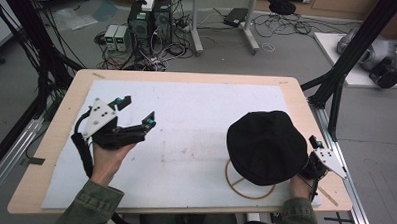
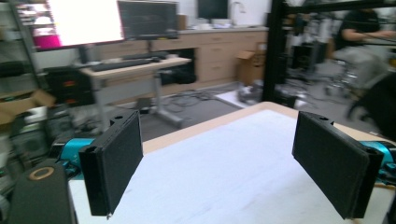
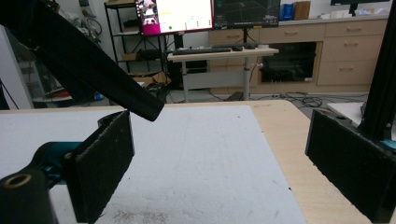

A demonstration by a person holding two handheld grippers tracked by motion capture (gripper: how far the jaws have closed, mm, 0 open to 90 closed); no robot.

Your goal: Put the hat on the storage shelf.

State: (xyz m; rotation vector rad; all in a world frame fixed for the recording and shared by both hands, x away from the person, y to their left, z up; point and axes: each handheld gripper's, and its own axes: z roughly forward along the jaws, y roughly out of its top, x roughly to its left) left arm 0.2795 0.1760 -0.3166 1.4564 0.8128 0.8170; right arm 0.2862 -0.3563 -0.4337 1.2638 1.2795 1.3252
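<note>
A black hat [image 1: 266,147] on a wooden ring stand [image 1: 244,186] hides most of the right claw [image 1: 316,155]; both claws gape empty, the left claw [image 1: 136,111] well apart over the bench [image 1: 186,121].

White mat [image 1: 196,122] covers wooden table [image 1: 69,102]. On floor beyond, at 12 o'clock: two computer towers [image 1: 149,20], cables [image 1: 284,25], desk legs [image 1: 197,27]. Black frame post [image 1: 356,45] at 2 o'clock. Monitors [image 3: 208,13] and wooden cabinets [image 3: 327,51] in right gripper view.
</note>
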